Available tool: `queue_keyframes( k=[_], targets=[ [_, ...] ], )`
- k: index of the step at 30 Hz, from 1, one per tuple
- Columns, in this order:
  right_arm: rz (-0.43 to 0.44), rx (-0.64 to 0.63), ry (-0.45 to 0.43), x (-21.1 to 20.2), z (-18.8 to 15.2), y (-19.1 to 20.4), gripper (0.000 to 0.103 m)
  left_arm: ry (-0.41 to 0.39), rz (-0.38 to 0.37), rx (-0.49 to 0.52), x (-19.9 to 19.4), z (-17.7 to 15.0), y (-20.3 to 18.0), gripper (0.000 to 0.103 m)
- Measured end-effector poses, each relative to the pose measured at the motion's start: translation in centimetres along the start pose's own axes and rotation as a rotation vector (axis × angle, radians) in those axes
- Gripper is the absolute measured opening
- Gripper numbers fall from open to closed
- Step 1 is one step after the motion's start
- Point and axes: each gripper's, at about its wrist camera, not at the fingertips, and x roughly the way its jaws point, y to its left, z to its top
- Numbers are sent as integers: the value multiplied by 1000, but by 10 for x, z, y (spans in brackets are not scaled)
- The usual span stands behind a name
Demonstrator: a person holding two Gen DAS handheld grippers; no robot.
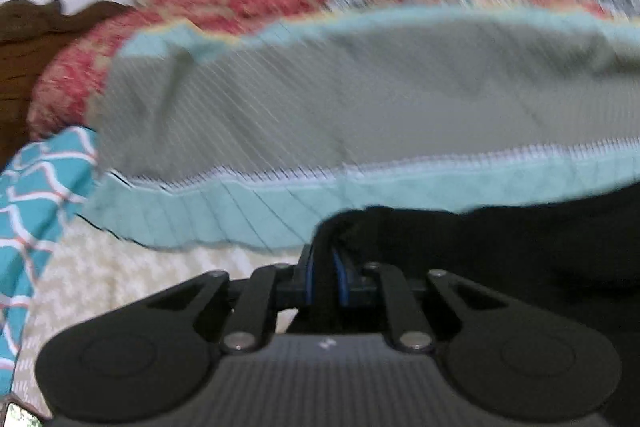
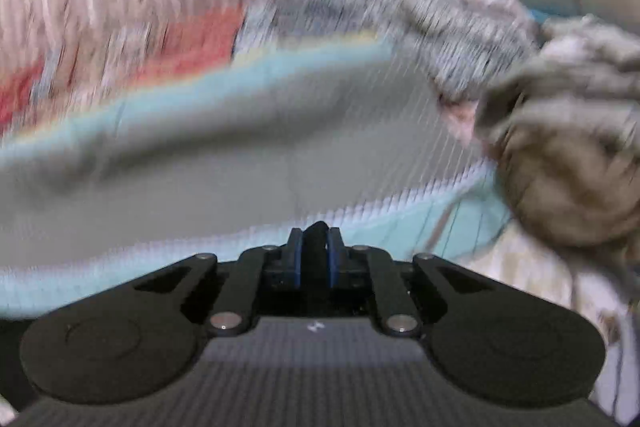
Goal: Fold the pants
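Note:
The pants are black fabric (image 1: pixel 500 247); they fill the lower right of the left wrist view. My left gripper (image 1: pixel 325 267) is shut on an edge of the pants, with the cloth bunched between its blue pads. In the right wrist view only a small black fold of the pants (image 2: pixel 316 231) shows, pinched between the pads of my right gripper (image 2: pixel 316 251), which is shut on it. Both views are blurred by motion.
A grey blanket with a light blue border (image 1: pixel 360 107) lies across the bed ahead, also in the right wrist view (image 2: pixel 200 155). A teal patterned cloth (image 1: pixel 36 195) lies at left, a red patterned pillow (image 1: pixel 224 3) behind. A crumpled grey-brown cloth (image 2: pixel 568 147) lies at right.

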Motion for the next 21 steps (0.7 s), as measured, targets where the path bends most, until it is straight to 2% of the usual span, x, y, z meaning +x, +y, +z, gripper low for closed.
queue_keyframes(
  k=[2,3,5,6,7,8,9,11,12,14,16,19,21],
  targets=[
    [-42,-1,-37,10,17,1,15,-7,12,-42,6,4,-1,11],
    [-72,12,-40,20,20,4,15,23,10,-34,16,5,-8,12],
    [-185,11,-19,44,14,12,17,109,51,54,45,-2,-29,21],
    [-285,-21,17,58,6,18,31,148,100,113,59,-10,-41,25],
    [-354,-53,100,73,-2,21,39,116,138,151,59,-15,-50,26],
    [-374,-52,153,80,-8,21,39,101,159,179,55,-16,-55,26],
    [-347,-12,142,74,-15,20,39,103,155,189,49,-15,-56,27],
    [-227,59,53,44,-28,21,39,83,125,172,30,-10,-49,43],
    [-174,61,47,34,-31,23,40,55,127,160,17,-10,-44,51],
    [-37,47,62,9,-43,36,40,1,127,122,-12,-8,-31,53],
    [96,12,82,-13,-55,58,40,-24,80,61,-41,-8,-23,53],
    [295,-48,153,-29,-76,93,40,-30,-41,0,-73,-18,-21,53],
    [389,-80,218,-27,-87,111,39,-3,-123,51,-83,-35,-33,55]
  ],
)
